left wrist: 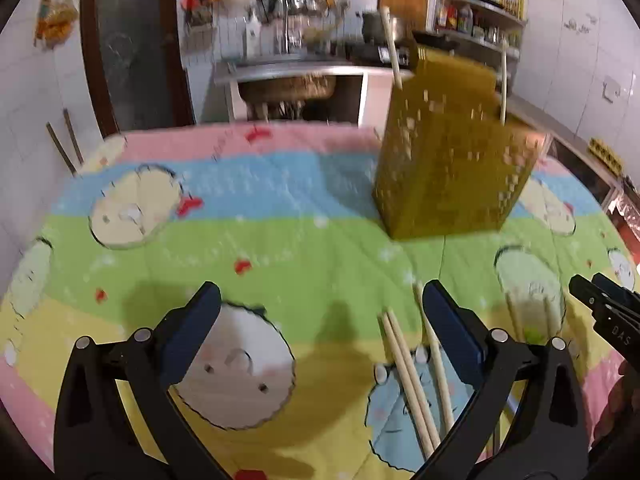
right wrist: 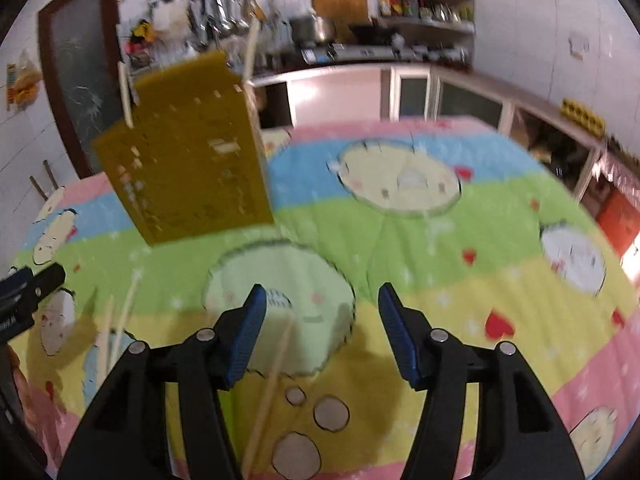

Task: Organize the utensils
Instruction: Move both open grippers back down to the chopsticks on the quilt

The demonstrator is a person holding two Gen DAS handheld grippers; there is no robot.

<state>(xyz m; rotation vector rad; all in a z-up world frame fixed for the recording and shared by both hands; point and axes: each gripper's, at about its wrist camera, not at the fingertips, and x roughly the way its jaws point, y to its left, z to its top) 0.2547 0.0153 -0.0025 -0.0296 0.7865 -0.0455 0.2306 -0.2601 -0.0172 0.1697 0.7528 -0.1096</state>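
Note:
An olive-yellow perforated utensil holder [left wrist: 452, 168] [right wrist: 188, 160] stands on the cartoon quilt [left wrist: 280, 248] with two pale chopsticks [left wrist: 390, 44] sticking out of its top. Several loose chopsticks [left wrist: 408, 380] lie on the quilt just inside the right finger of my left gripper [left wrist: 320, 292], which is open wide with nothing between its pads. My right gripper [right wrist: 322, 296] is open above the quilt. A single chopstick [right wrist: 272, 388] lies under it, close to its left finger and not gripped. More chopsticks [right wrist: 120, 320] lie to its left. Each gripper shows at the edge of the other's view.
The quilt-covered table [right wrist: 500, 280] ends at a far edge before a kitchen counter with a sink [left wrist: 288, 80], hanging ladles and shelves [right wrist: 428, 8]. Cabinets [right wrist: 460, 100] run along the right wall. Part of a hand [left wrist: 624, 380] shows at the right edge.

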